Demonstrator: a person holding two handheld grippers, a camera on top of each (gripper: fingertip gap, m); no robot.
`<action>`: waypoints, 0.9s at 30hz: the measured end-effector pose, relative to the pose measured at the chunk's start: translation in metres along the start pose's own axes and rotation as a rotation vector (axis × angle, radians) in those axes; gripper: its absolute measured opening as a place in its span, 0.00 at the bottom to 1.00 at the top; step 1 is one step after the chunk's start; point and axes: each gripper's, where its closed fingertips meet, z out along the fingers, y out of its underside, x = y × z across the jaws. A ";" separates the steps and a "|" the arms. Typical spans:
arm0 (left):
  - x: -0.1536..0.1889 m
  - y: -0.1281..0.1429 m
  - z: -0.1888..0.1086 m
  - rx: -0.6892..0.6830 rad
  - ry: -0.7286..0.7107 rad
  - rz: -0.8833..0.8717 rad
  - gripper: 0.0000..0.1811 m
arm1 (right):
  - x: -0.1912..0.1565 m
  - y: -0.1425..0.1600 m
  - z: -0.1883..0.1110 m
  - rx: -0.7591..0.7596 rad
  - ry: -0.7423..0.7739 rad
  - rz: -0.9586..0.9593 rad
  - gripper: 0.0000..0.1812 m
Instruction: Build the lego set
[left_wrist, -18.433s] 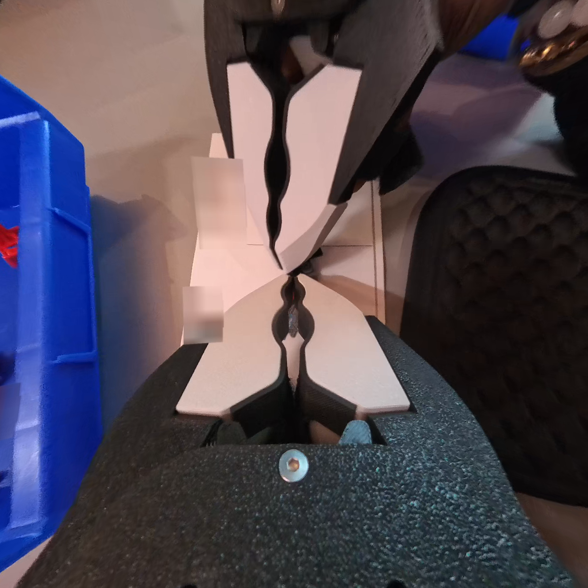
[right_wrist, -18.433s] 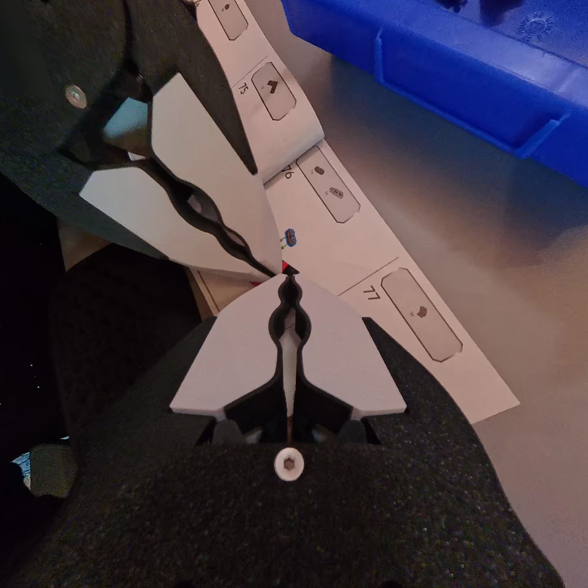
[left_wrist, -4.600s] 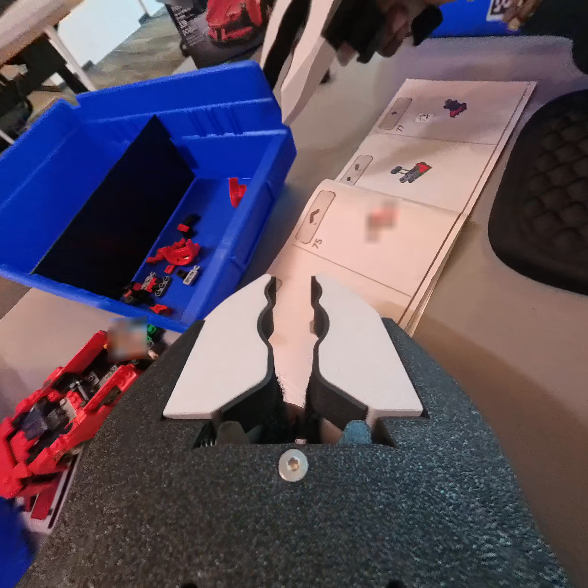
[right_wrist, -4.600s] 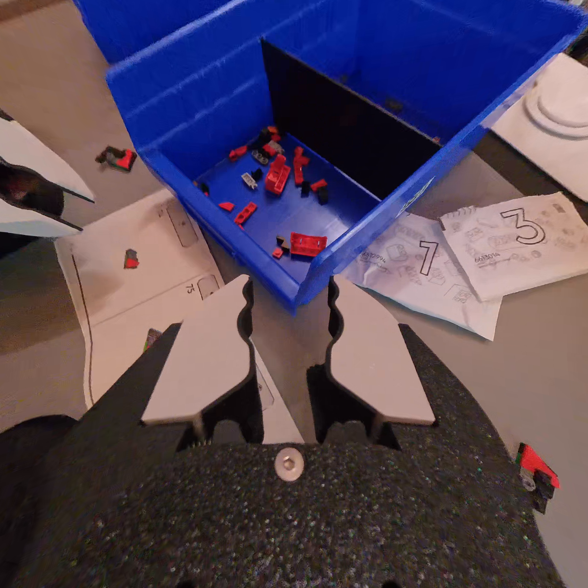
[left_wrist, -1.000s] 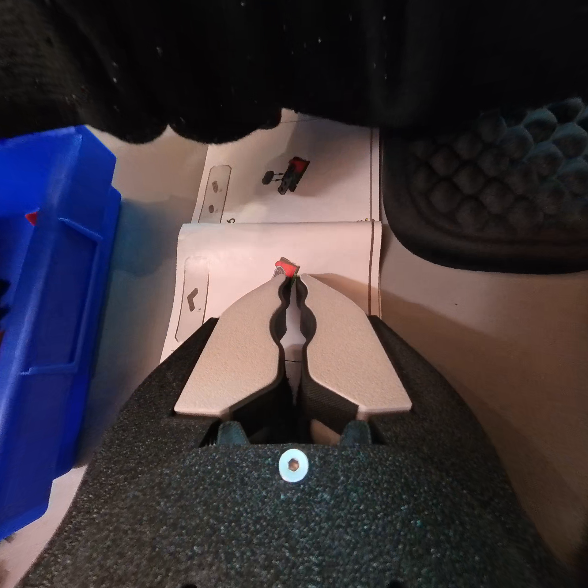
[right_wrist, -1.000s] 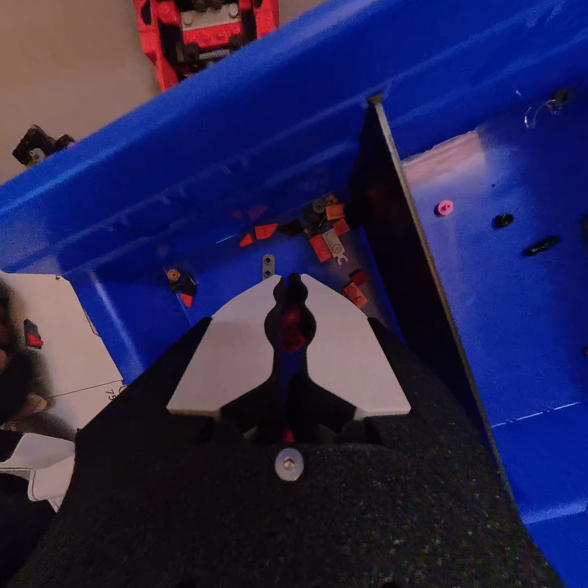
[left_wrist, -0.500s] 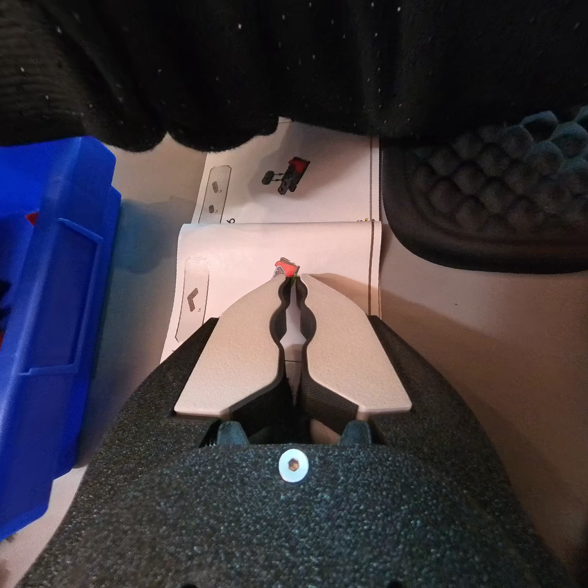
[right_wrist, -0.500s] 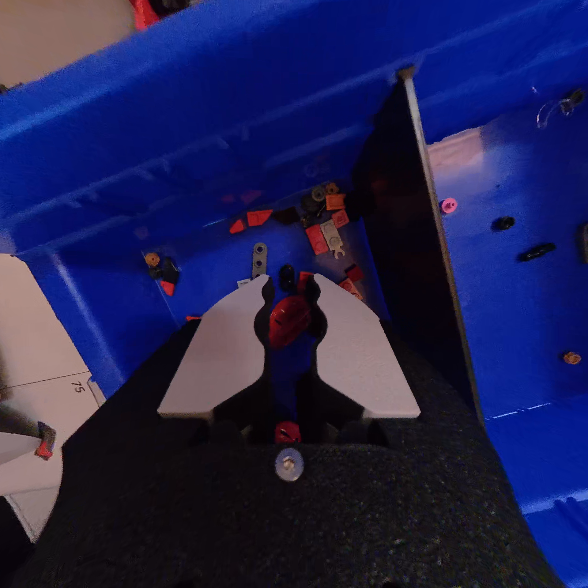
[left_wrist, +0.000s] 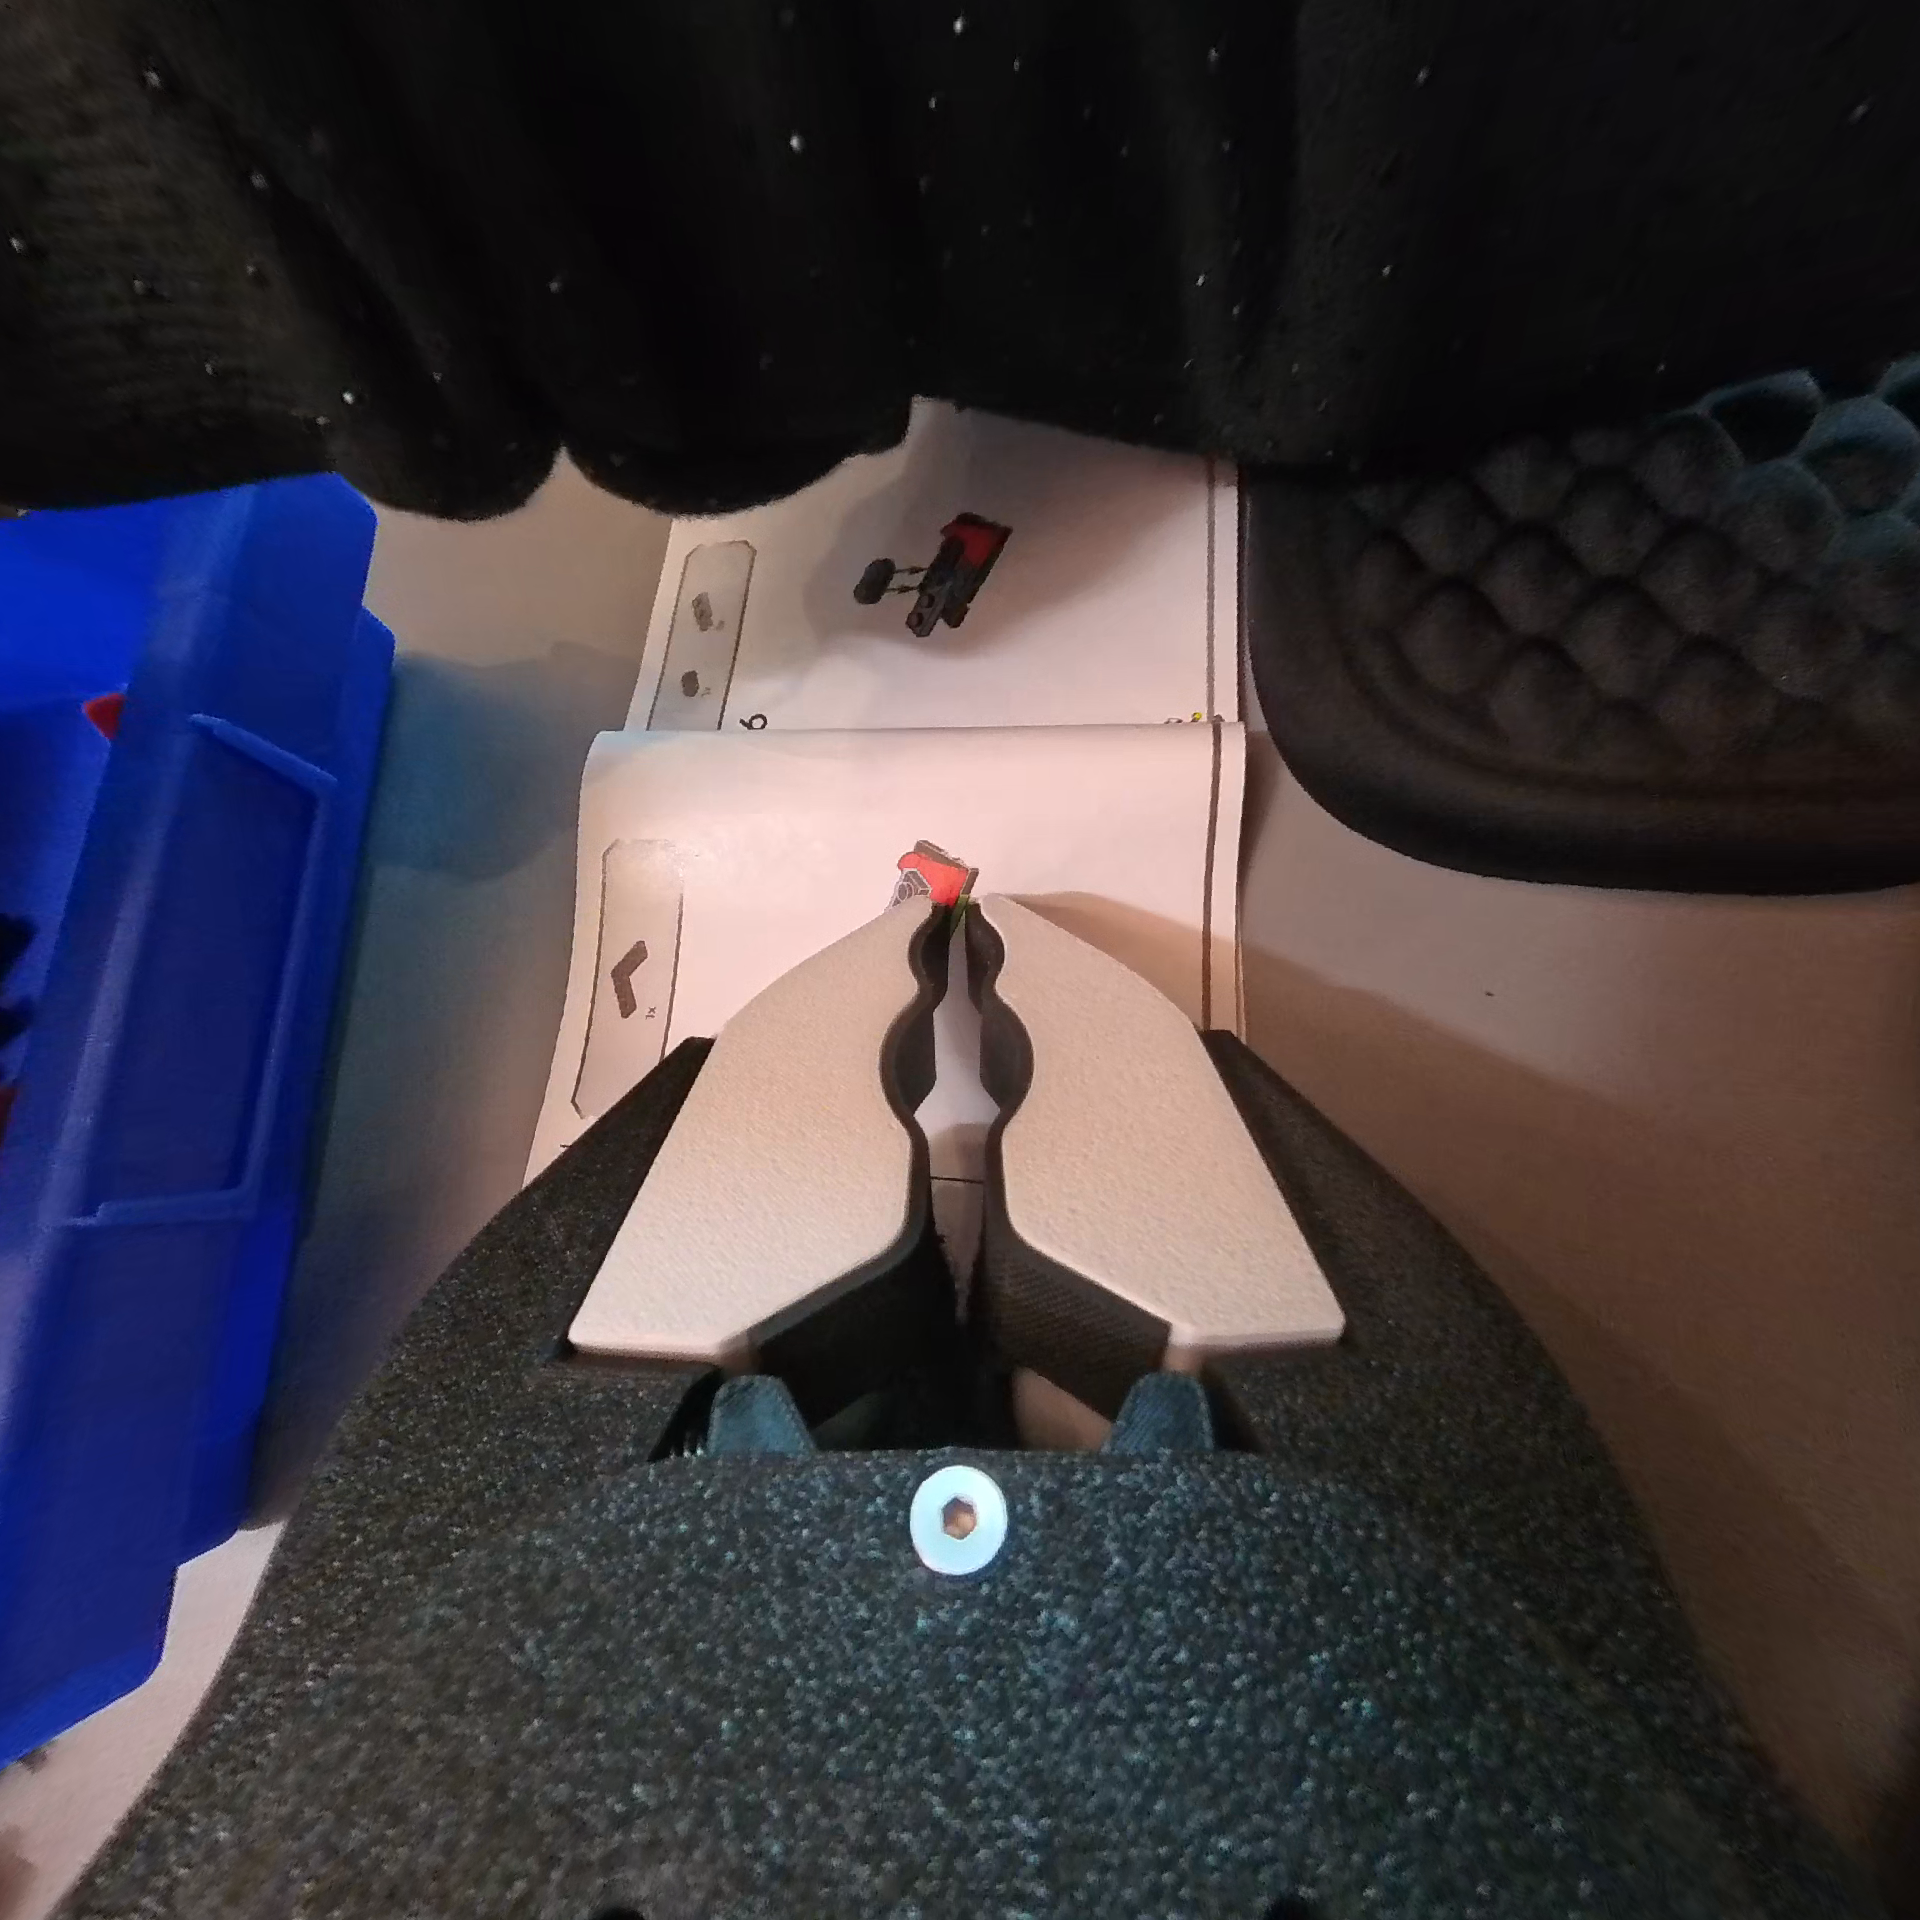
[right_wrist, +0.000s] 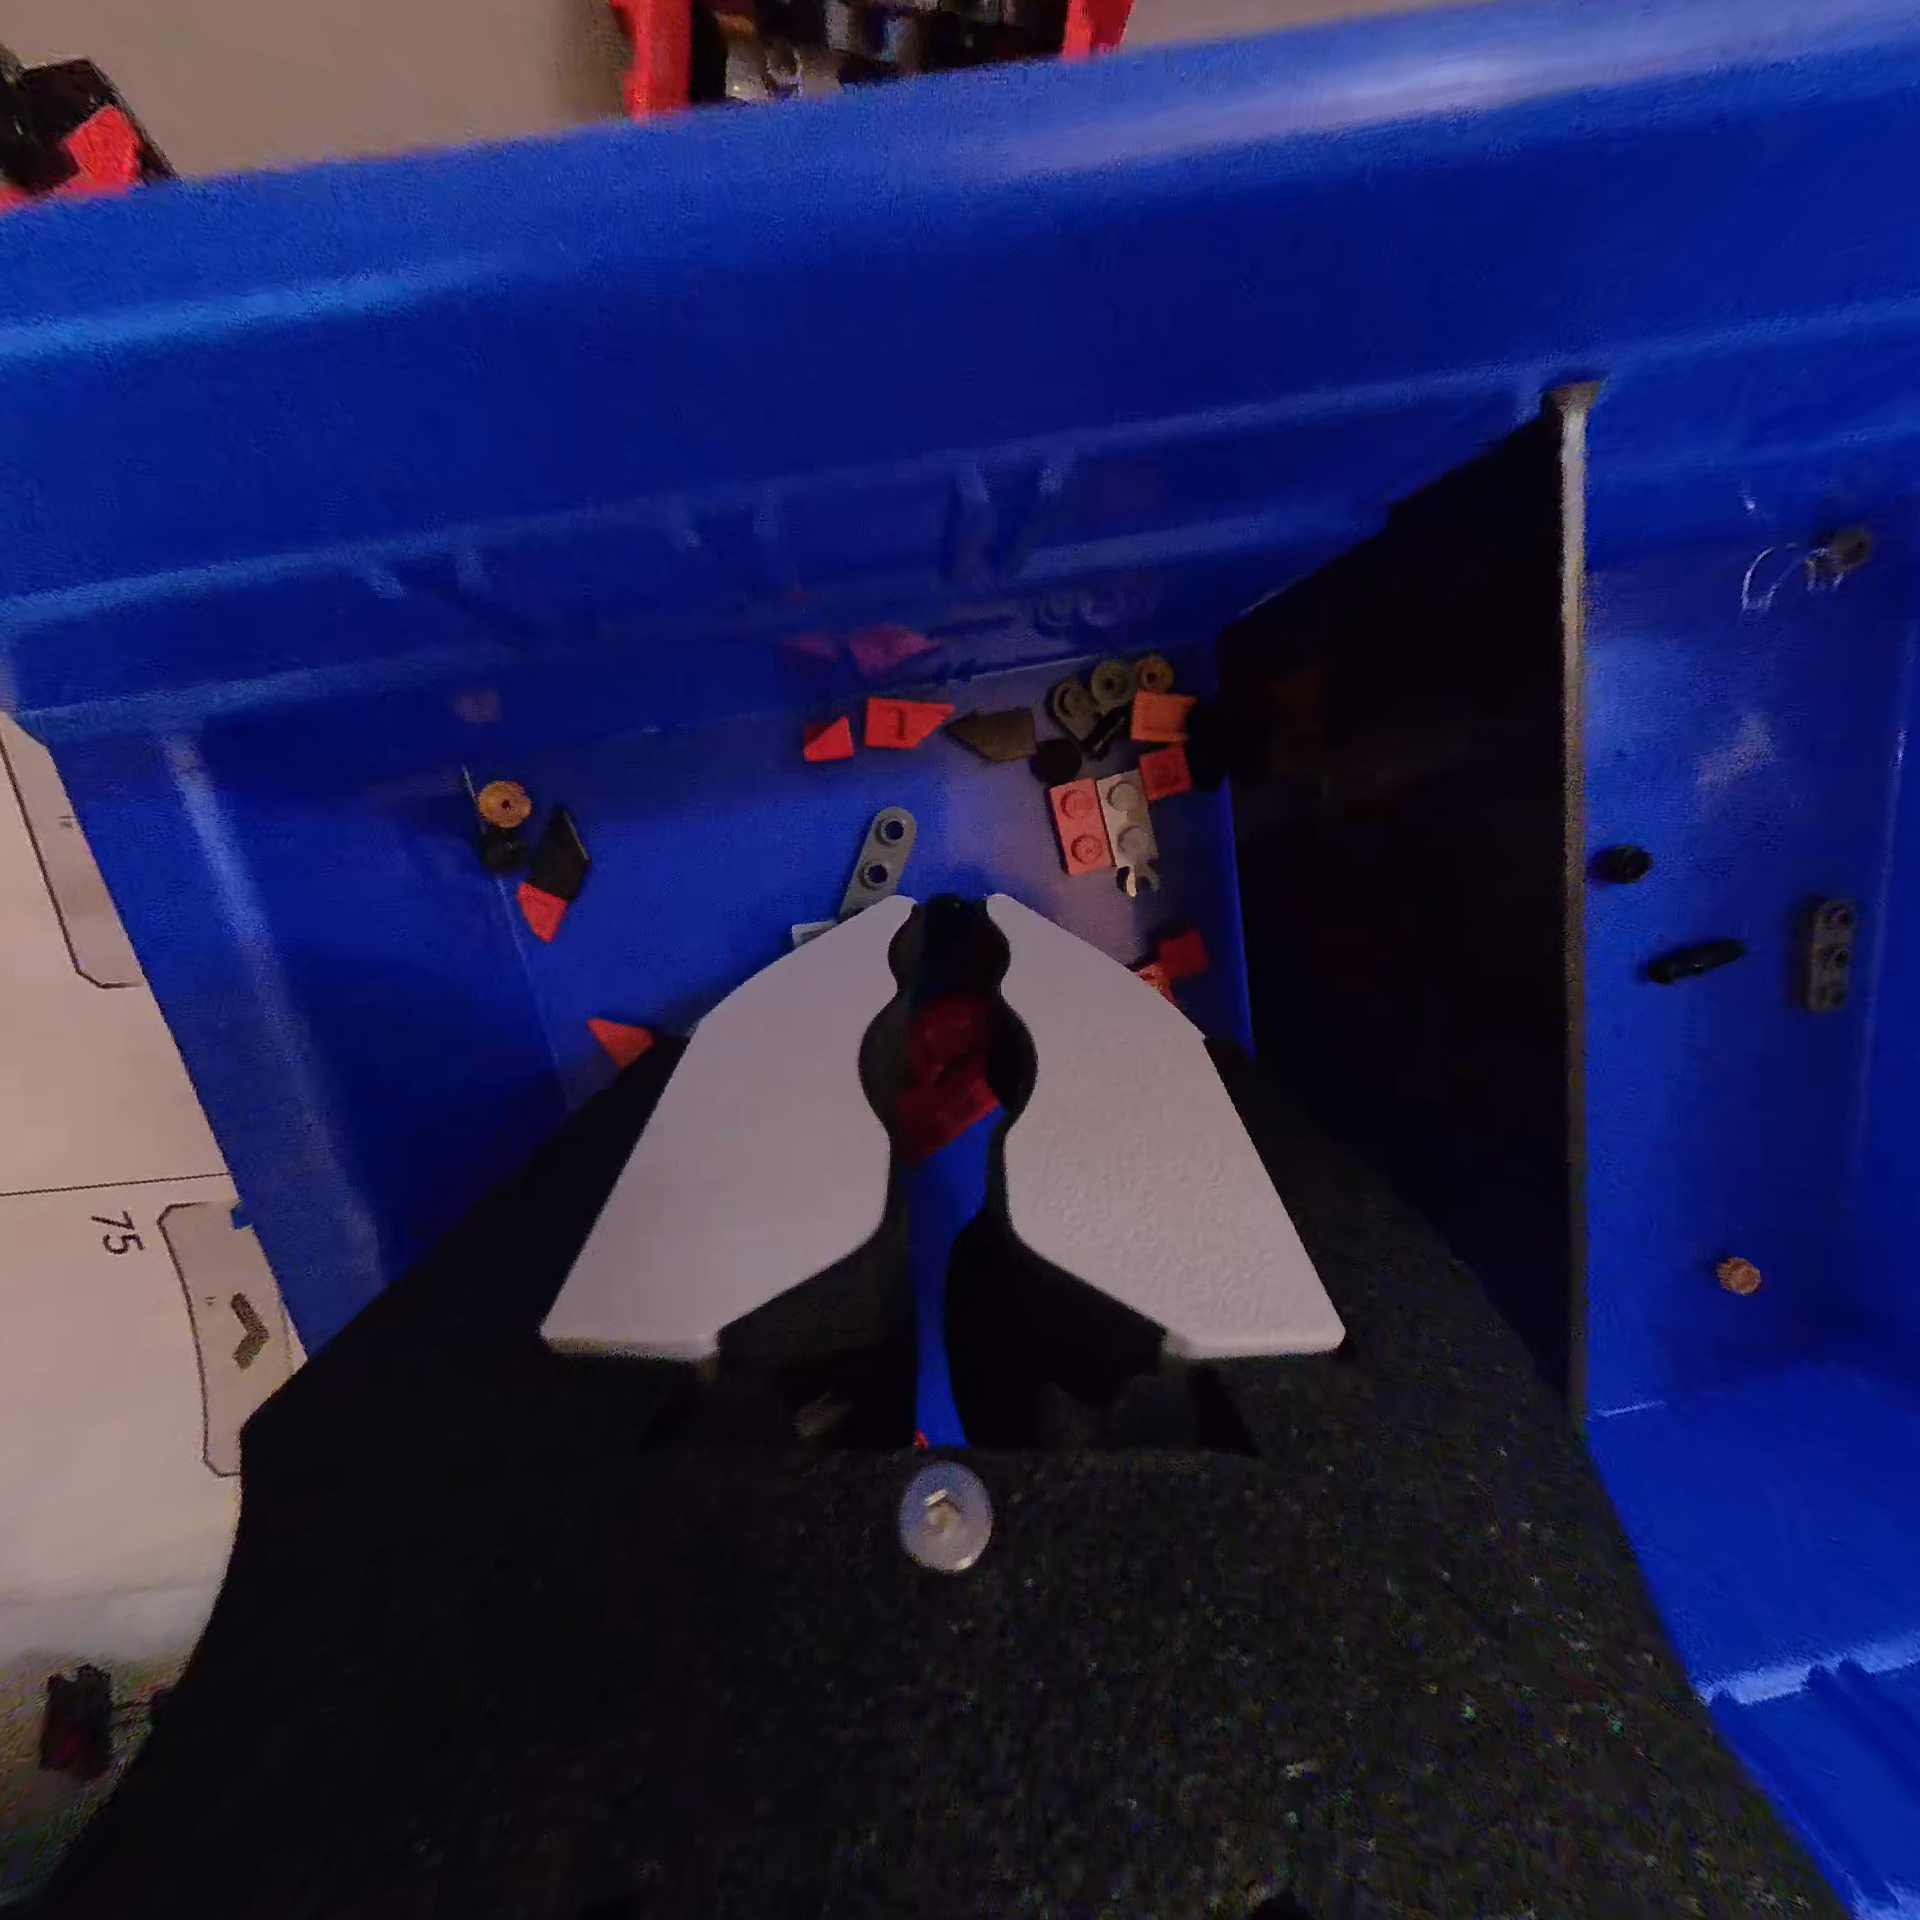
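A small red piece (right_wrist: 943, 1070) sits in the rounded hollow between the right gripper (right_wrist: 951, 909)'s fingers, well back from the tips, its longer side seeming to run roughly along the fingers; the jaws stand nearly together around it, though whether they truly pinch it or only enclose it I cannot tell. It lies low inside the left compartment of the blue bin (right_wrist: 727, 343), just above other loose red, black and grey pieces on the floor. A black divider (right_wrist: 1403, 883) stands close on the right. Outside the bin, the left gripper (left_wrist: 951, 906) hangs over the instruction booklet (left_wrist: 831, 810), pinching a small red-and-black assembly (left_wrist: 935, 871) at its very tips. The picked piece probably must travel left, out over the bin wall, toward that assembly.
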 end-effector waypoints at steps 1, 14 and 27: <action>0.000 0.000 0.000 0.000 0.000 0.000 0.01 | 0.000 0.000 0.000 -0.001 -0.007 0.015 0.05; 0.000 0.000 0.000 0.000 0.000 0.000 0.01 | -0.079 0.001 -0.138 0.282 0.125 0.074 0.04; -0.001 0.001 0.000 -0.002 -0.003 0.005 0.01 | -0.160 0.139 -0.082 0.111 0.126 0.272 0.04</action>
